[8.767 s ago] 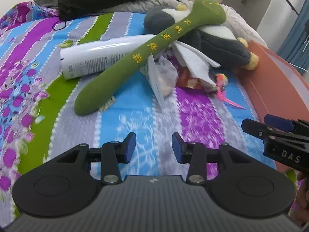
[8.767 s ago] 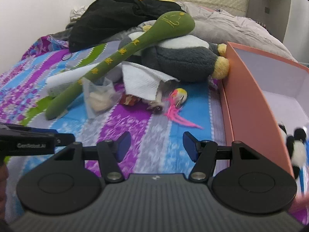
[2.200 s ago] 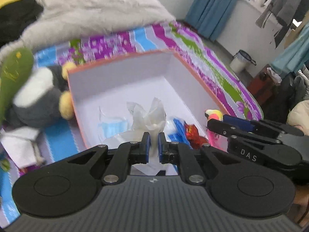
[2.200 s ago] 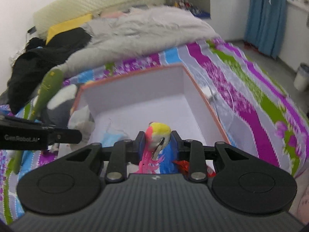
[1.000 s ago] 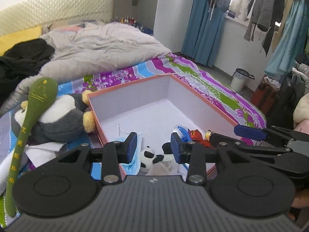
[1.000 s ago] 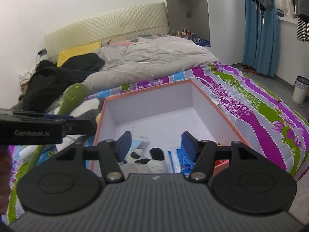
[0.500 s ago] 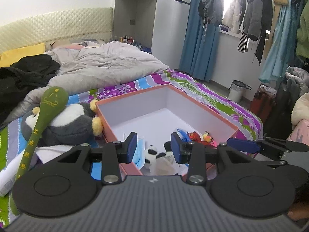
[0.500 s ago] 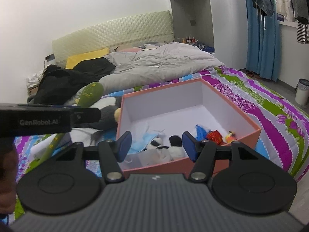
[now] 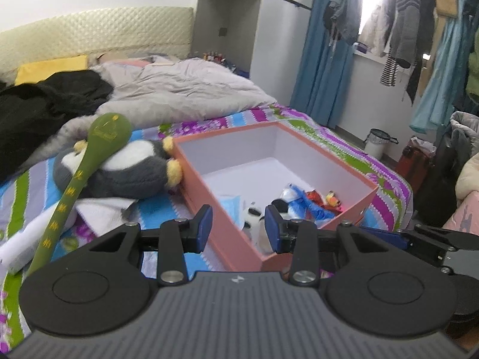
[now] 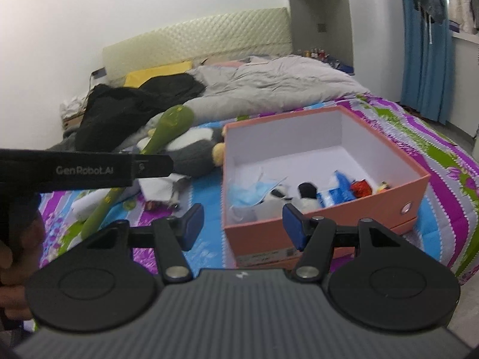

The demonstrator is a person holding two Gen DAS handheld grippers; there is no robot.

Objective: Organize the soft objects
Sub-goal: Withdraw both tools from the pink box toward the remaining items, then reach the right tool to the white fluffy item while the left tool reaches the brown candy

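Note:
An orange box (image 9: 200, 176) (image 10: 413, 191) stands on the striped bedspread and holds a small panda plush (image 9: 254, 214) (image 10: 287, 197), a blue face mask (image 10: 248, 194), blue packets (image 10: 338, 191) and a red and yellow toy (image 9: 329, 200). Left of the box lie a grey and white penguin plush (image 9: 131, 170) (image 10: 191, 149) and a long green plush stick (image 9: 80, 179) (image 10: 149, 149). My left gripper (image 9: 238, 229) is open and empty, held back from the box's near corner. My right gripper (image 10: 242, 224) is also open and empty, in front of the box.
A white tube (image 9: 33, 242) and white paper (image 9: 101, 209) lie on the bedspread (image 10: 443, 149) near the stick. Black clothing (image 9: 45, 107) and a grey duvet (image 10: 269, 86) cover the far part of the bed. A bin (image 9: 377, 143) and hanging clothes stand at the right.
Both grippers have drawn back from the box, which now sits farther off and whole in view. Their jaws stay at the same width.

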